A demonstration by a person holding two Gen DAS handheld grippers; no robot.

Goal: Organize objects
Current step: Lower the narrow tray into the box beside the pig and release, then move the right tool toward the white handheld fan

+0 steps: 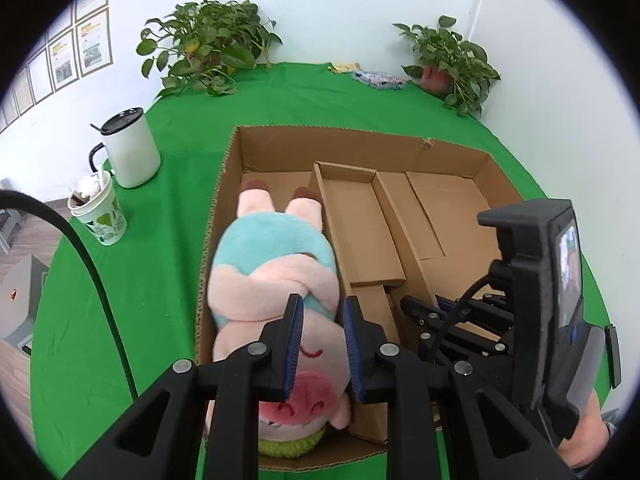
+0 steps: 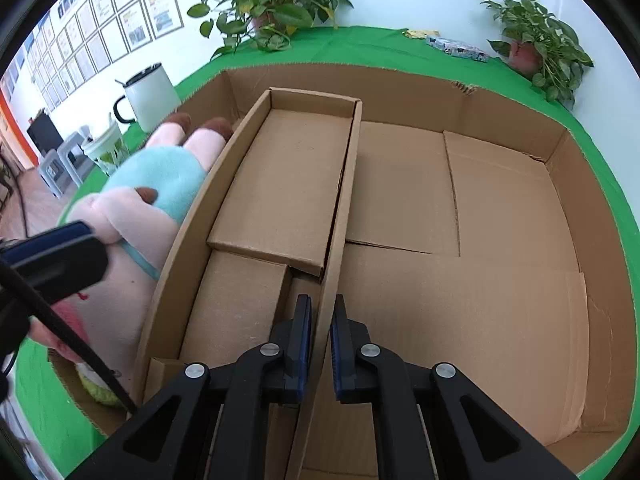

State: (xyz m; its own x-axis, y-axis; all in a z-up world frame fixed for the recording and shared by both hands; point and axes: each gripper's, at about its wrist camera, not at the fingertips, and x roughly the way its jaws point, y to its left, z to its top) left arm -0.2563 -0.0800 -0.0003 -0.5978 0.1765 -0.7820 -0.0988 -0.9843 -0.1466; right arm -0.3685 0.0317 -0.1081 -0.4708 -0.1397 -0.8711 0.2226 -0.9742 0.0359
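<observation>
With the plush pig (image 1: 276, 276) lying in the cardboard box's (image 1: 224, 184) left compartment beneath the narrow, empty left gripper (image 1: 322, 344), the right gripper (image 2: 320, 340), clamped on the divider wall (image 2: 344, 184), should keep it upright.

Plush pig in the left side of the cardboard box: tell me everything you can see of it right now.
The plush pig is a soft, fuzzy toy, pale pink with a light blue outfit, brown-tipped limbs, a red-pink snout and stitched smile, and a yellow-green knitted piece at its head. It lies lengthwise in the left section of the cardboard box, feet toward the far wall, head toward the camera, alongside the inner cardboard tray. The left gripper hangs over its face, fingers slightly apart, not visibly pinching it.
</observation>
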